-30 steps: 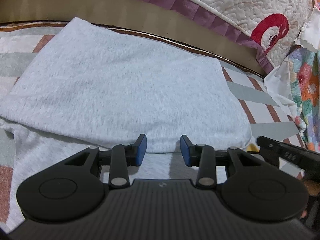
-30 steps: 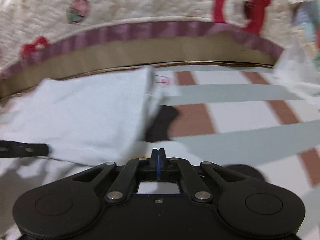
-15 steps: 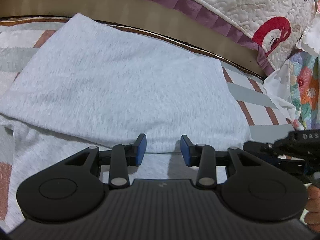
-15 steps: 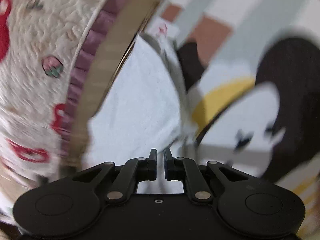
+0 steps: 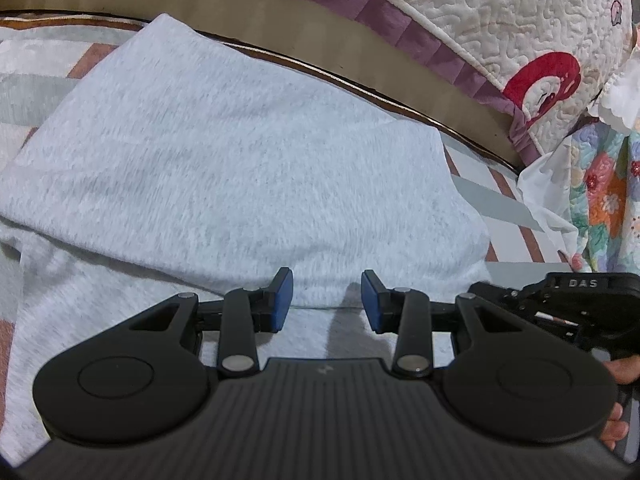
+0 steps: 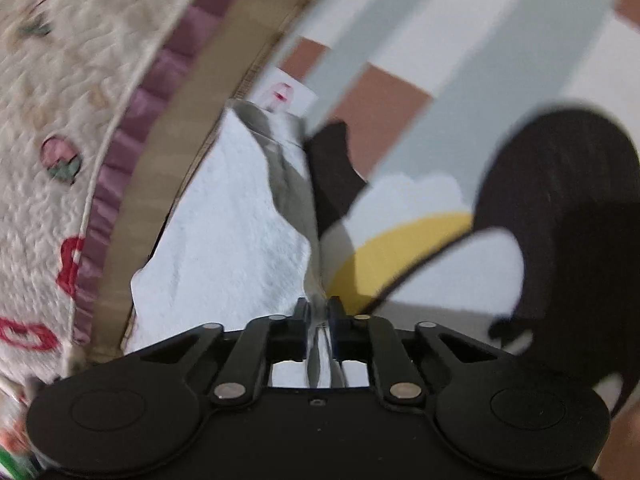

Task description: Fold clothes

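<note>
At the bottom of the left wrist view, the left gripper (image 5: 326, 300) hovered with its blue-padded fingers spread wide, empty, just above the near fold edge of the grey garment (image 5: 240, 176). The right gripper (image 6: 318, 316) had pinched the garment's edge between nearly closed fingers. Farther back, a striped sheet (image 6: 460, 60) and a quilted cover (image 5: 500, 20) filled the frame's upper part.

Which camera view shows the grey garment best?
The left wrist view: the folded grey garment fills it, sharp. The right wrist view shows only a blurred edge, pinched in the right gripper.
</note>
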Motion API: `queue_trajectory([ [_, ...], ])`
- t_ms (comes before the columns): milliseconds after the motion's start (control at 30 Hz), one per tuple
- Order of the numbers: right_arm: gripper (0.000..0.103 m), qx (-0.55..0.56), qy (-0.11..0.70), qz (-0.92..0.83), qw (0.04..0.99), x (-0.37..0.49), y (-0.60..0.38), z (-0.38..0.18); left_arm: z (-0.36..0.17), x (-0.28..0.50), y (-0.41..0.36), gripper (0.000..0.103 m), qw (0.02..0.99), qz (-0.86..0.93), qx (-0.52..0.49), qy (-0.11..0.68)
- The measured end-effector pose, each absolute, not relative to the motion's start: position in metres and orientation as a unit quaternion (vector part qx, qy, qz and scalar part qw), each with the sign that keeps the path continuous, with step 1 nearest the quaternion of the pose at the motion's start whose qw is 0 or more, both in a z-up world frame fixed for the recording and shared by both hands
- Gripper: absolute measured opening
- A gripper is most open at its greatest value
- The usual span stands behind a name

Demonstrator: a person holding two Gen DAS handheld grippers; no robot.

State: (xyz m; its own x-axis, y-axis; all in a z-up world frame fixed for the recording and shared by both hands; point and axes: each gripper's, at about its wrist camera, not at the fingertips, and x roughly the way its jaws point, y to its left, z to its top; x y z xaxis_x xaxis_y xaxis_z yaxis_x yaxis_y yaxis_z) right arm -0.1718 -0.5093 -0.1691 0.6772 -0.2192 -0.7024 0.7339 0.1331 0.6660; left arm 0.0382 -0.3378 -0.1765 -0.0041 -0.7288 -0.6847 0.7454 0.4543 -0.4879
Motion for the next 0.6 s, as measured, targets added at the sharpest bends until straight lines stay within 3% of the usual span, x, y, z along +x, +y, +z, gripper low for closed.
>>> queue_trajectory([
  [133,0.006,0.471,0.213,-0.308,0.799,-0.171,-0.498,-0.146,-0.179,0.044,-0.336,0.037,0.697,-0.525,-0.005,0.488],
  [333,0.005,0.152,0.324,-0.224,0.906,-0.164,-0.461,-0.139,-0.182,0.053,-0.333,0.036,0.685,-0.528,-0.026,0.502],
  [500,0.004,-0.135,0.389,-0.130,0.902,-0.157,-0.431,-0.134,-0.185,0.060,-0.332,0.036,0.674,-0.533,-0.042,0.510],
  [600,0.000,-0.208,0.415,-0.149,0.873,-0.160,-0.436,-0.148,-0.186,0.061,-0.331,0.036,0.675,-0.531,-0.047,0.510],
])
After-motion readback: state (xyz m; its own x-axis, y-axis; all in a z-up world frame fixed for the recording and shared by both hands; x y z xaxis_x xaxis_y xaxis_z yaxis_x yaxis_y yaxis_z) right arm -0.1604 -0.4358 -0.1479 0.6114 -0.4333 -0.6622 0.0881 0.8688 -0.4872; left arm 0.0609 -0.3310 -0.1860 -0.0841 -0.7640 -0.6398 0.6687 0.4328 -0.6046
